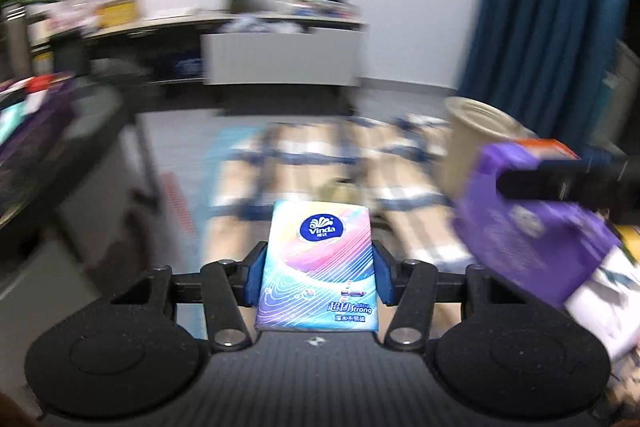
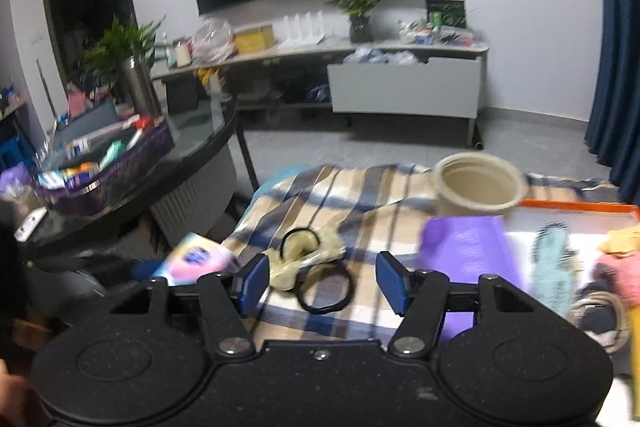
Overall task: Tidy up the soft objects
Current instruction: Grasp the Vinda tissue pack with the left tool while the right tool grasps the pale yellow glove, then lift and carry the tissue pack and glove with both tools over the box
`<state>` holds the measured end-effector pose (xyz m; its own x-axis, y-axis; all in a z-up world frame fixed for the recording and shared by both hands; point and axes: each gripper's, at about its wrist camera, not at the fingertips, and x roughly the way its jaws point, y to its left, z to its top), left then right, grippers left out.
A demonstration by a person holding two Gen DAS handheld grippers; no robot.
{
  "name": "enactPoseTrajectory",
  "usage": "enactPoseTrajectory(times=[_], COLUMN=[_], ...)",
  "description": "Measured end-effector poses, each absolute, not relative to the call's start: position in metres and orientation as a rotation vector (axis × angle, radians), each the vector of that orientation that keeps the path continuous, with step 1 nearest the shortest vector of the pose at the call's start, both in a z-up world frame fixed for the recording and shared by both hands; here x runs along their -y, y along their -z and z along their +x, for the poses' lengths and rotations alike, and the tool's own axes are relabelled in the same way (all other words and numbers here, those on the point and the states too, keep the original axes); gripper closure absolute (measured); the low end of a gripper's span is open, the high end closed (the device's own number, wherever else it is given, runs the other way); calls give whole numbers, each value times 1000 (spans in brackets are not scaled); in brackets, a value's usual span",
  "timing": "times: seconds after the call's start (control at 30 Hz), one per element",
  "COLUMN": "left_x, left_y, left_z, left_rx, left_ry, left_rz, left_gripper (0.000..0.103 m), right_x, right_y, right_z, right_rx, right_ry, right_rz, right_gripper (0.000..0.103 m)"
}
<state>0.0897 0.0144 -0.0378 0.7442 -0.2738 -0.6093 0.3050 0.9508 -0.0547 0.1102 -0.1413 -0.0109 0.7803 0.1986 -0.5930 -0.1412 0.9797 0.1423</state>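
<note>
A tissue pack (image 1: 318, 263) is pinched between the blue pads of the left gripper (image 1: 318, 275), above the checked cloth (image 1: 320, 155). The right gripper (image 2: 320, 281) is spread wide and holds nothing, over a black hair tie (image 2: 326, 291) and near a purple packet (image 2: 468, 247).

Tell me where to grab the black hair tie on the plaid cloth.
Grip the black hair tie across its near rim, coming from above. It lies flat as an open loop on the plaid cloth, apart from the cream scrunchie, so one finger fits inside.
</note>
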Motion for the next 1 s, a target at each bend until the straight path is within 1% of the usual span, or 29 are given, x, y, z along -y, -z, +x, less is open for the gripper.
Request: enactPoseTrajectory(times=[0.03, 0.23, 0.43, 0.6, 0.63, 0.67, 0.73, 0.77, 0.83, 1.0], left_x=[-23, -57, -70, -70, -70, -69, -69, -68, -67, -64], left_y=[36, 31, 28, 34, 34, 35, 36, 37, 37, 31], left_z=[89, 97, 104, 111, 112, 113, 114, 113, 111, 105], left_rx=[-657, -654, -623, -637, -637, -639, -642, -643, -644, -643], left_ry=[271, 91, 50, 46, 46, 45, 36, 34, 29, 26], left_rz=[39, -24, -88, -128, -133, -134, -129, -126, -123, -123], left_gripper=[50, 50, 50, 50, 50, 50, 50, 50, 50, 50], right_x=[132, 90, 68, 68, 67, 67, 67, 67, 69, 91], right_y=[18, 53, 90, 104, 105, 106, 103, 100, 92, 58], right_z=[117, 157, 194, 224, 228, 230, 229, 226, 218, 189], right_rx=[-662, -702, -756, -792, -793, -791, -796, -788, -765, -700], right_ry=[-187, -156, -74, -71, -90, -109, -122, -129, -146, -174], right_rz=[77, -20, -76, -41, -44, -40, -35, -38, -38, 22], right_gripper=[25, 23, 23, 22, 24, 38, 60, 69, 79, 80])
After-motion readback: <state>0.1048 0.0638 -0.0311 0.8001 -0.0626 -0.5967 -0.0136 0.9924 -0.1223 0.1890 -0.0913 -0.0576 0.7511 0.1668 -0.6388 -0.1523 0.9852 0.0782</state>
